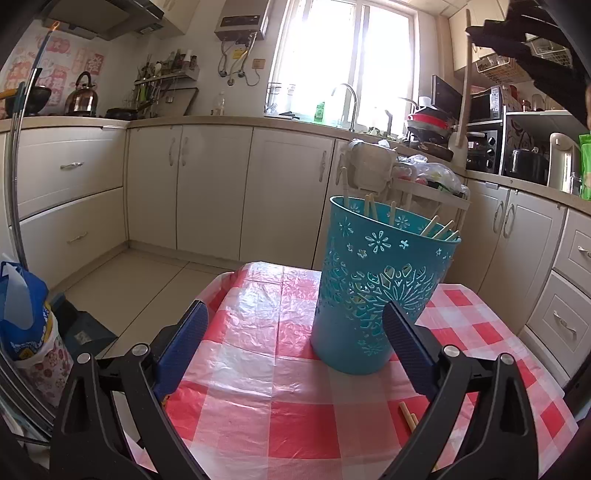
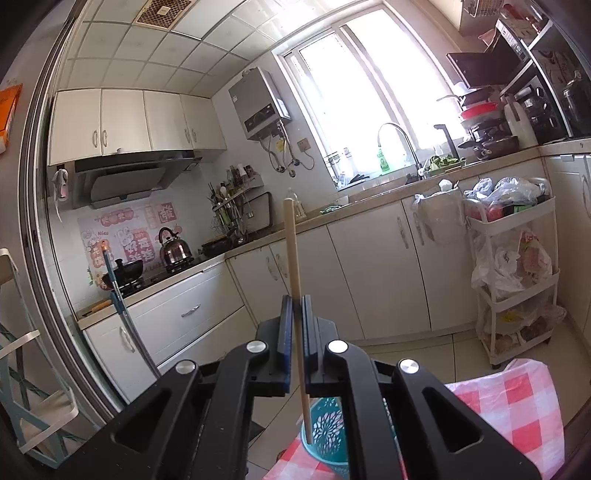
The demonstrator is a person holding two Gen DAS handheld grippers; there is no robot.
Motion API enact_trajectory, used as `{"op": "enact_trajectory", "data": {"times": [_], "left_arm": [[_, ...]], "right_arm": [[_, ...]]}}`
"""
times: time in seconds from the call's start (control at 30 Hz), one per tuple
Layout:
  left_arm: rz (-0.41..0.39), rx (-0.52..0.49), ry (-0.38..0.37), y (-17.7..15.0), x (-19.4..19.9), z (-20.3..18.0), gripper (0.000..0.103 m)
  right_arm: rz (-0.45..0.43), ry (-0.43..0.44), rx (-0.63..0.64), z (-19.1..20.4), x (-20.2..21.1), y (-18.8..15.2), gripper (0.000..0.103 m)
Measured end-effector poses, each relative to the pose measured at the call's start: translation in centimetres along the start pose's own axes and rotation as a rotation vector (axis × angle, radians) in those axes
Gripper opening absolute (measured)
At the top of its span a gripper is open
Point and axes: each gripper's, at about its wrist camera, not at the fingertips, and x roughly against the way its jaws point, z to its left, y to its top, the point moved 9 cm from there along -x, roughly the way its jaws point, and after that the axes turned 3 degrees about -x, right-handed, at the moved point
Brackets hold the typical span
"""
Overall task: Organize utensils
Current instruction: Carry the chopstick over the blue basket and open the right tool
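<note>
A teal cut-out holder (image 1: 384, 288) stands on the red-checked tablecloth (image 1: 258, 369) with several wooden chopsticks (image 1: 436, 227) leaning inside it. My left gripper (image 1: 295, 328) is open low over the table, its right finger just in front of the holder, nothing between its pads. Two loose chopsticks (image 1: 408, 419) lie by that right finger. My right gripper (image 2: 295, 306) is shut on a single wooden chopstick (image 2: 291, 240) that stands nearly upright, high above the holder (image 2: 325, 432). In the left wrist view the right gripper (image 1: 480, 33) sits at the top right with the chopstick (image 1: 465, 85) hanging from it.
Cream cabinets (image 1: 214, 184) and a counter run along the far walls. A white rolling cart (image 2: 517, 266) full of bags stands to the right of the table. A blue bag (image 1: 22, 306) sits on the floor to the left. The table's far edge (image 1: 273, 267) is just behind the holder.
</note>
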Motion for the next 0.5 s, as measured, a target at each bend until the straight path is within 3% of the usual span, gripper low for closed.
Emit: {"op": "enact_trajectory", "data": {"times": [0.2,0.37,0.5], "left_arm": [[0.0,0.01,-0.007,0.0,0.0,0.0,0.092],[-0.006,0.016,-0.009,0.0,0.1,0.1,0.093],[-0.006,0.015,-0.008,0.0,0.1,0.1,0.093]], "right_arm": [[0.038,-0.114,0.061,-2.3,-5.1,-3.5,0.006],[0.156,-0.175,0.106,-4.0,-7.7,-9.2,0.006],[0.213,-0.17,0.092,-4.3,-7.3,-12.0,0.019]]}}
